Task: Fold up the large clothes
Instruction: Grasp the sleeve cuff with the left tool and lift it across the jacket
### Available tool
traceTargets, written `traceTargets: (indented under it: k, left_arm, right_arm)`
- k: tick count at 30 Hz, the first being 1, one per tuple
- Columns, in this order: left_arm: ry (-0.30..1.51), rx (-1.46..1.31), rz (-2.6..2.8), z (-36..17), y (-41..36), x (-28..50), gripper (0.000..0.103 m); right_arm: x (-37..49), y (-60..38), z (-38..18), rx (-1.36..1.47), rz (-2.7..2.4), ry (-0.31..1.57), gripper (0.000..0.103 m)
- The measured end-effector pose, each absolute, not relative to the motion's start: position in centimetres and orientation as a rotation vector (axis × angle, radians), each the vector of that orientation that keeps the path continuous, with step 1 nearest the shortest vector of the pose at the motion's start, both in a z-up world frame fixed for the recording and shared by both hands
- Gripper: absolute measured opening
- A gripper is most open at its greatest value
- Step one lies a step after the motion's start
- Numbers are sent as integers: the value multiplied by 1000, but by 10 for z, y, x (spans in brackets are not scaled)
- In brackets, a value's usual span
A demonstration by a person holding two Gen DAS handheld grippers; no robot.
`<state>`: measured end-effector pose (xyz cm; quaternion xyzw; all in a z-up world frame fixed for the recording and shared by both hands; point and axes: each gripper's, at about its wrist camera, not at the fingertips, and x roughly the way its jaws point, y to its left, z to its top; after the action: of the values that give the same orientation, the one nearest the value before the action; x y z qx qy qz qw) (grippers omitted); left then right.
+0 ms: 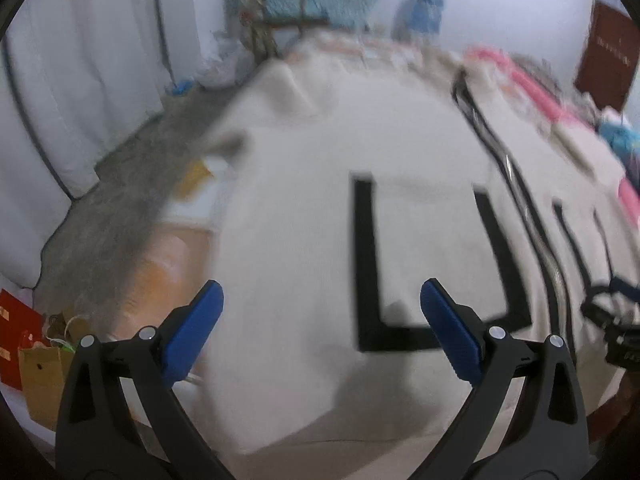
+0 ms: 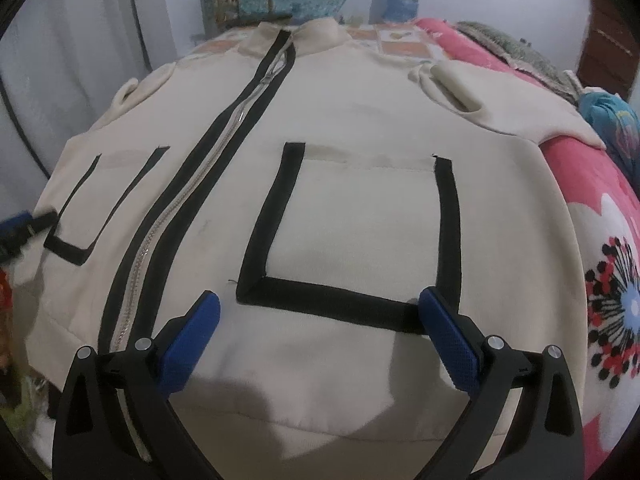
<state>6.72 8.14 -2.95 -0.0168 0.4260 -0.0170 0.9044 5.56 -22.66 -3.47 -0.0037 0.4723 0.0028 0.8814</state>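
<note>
We are looking down at a cream jacket [image 2: 352, 208] lying front-up and spread flat across a bed, its collar pointing away from us and its hem nearest us; that flat layout is giving both tools a clean start for folding. The black-edged zipper [image 2: 200, 184] is running up the middle, with a black-trimmed pocket [image 2: 360, 232] on each side. We are holding the right gripper [image 2: 320, 336] over the hem below one pocket, jaws wide apart and gripping nothing; we are holding the left gripper [image 1: 322, 328] over the other pocket, jaws likewise spread and empty, though that view is blurring. The jacket's left edge is lying close to the bed's side, where a grey floor [image 1: 120, 200] is showing, so room there is looking tight; on the right the pink floral blanket [image 2: 600, 260] is leaving open bed beside the sleeve [image 2: 500, 108].
</note>
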Motion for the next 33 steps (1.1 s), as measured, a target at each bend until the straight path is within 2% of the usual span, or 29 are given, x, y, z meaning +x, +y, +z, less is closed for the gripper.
traceTargets:
  k: [3,8,12,16,21,25,28,33]
  left_arm:
    - [771,-108,30,0,131,67,95]
    - [758,-437,69,8,244,93,95]
    - [815,-797,-45,-37,324,121,95]
    - [913,-1276,-219,-140,378,153,95]
    - [951,-1566,-357,-247,380,172,95]
    - [900,-1828,-454,-335,355,169,95]
    - [795,-2001,-535,-380,329,161,95]
    - [672,-2175,-665,-417,276,167,95]
  right_arm:
    - [62,-225,-19,32,55,968,96]
    - [89,-197,3,50,187,940,96]
    - [119,-159,-1,-2,254,967,96]
    - [142,-115,-14,-99,282,1030,96]
    - [162,-82,-23,-202,274,1059,96]
    - [176,-68,-32,-229,253,1105,96]
    - [184,-63,-33,-221,245,1119,96]
    - [191,-57,-31,-237,217,1137,96]
